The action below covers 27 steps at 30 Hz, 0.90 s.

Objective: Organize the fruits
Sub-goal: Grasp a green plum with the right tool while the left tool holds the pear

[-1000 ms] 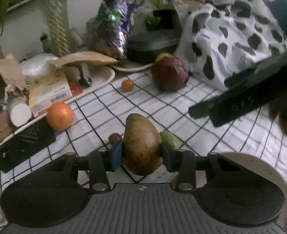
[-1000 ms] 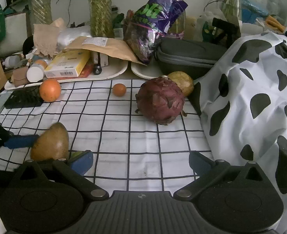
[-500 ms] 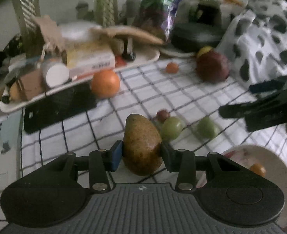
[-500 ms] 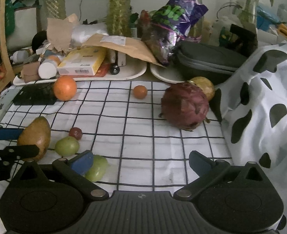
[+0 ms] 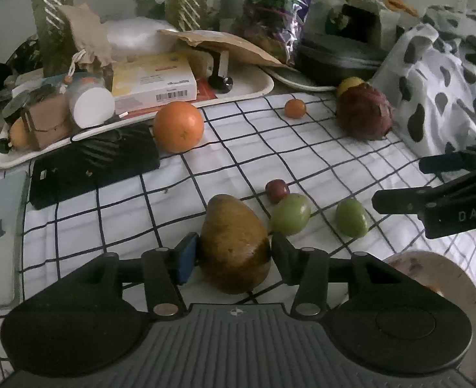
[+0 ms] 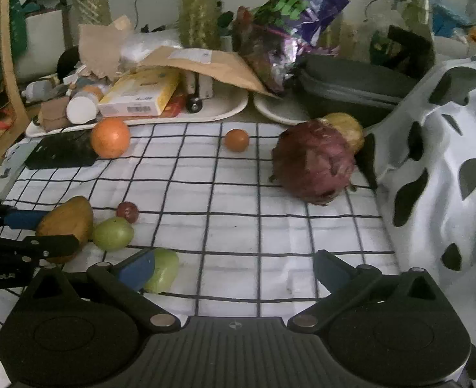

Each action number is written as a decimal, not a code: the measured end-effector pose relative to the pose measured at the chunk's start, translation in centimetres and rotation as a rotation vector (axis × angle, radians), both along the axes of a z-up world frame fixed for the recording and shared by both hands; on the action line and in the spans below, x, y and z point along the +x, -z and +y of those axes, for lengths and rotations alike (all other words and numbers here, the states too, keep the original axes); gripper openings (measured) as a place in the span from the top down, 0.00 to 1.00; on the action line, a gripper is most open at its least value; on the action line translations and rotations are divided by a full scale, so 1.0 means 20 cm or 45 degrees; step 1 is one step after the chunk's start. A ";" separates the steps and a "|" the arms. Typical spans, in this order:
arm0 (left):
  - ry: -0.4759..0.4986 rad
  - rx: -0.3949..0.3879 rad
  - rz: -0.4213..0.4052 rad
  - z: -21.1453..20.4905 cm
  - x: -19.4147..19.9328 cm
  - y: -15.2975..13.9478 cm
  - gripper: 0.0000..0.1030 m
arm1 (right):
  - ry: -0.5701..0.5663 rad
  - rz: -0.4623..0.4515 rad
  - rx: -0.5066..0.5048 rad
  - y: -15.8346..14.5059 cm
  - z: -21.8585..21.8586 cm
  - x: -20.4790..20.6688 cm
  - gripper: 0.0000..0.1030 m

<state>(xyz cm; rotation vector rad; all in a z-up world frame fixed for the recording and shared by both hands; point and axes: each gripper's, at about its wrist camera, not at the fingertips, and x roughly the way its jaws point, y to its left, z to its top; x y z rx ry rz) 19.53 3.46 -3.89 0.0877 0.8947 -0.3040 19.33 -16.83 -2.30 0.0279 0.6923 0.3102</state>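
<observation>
The left tongs [image 5: 234, 252] are gripping a brown-gold mango [image 5: 234, 247] across its broad middle, pads pressing on both flanks. The mango's long axis is running away from the camera, its narrower tip pointing up and slightly left toward the orange [image 5: 178, 126]; the skin is looking mottled brown with a darker patch on its lower right. It is sitting low over the checked cloth on the worktop [image 5: 302, 148], just beside a green fruit [image 5: 291, 214] and a small dark red one [image 5: 277, 190]. The right tongs [image 6: 234, 266] are standing wide with nothing between them, a second green fruit [image 6: 163, 270] lying just beside the left pad.
</observation>
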 end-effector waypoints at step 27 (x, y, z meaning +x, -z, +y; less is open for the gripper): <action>0.034 0.087 -0.043 -0.04 0.00 0.02 0.56 | -0.288 0.005 -0.050 0.05 0.22 -0.02 0.68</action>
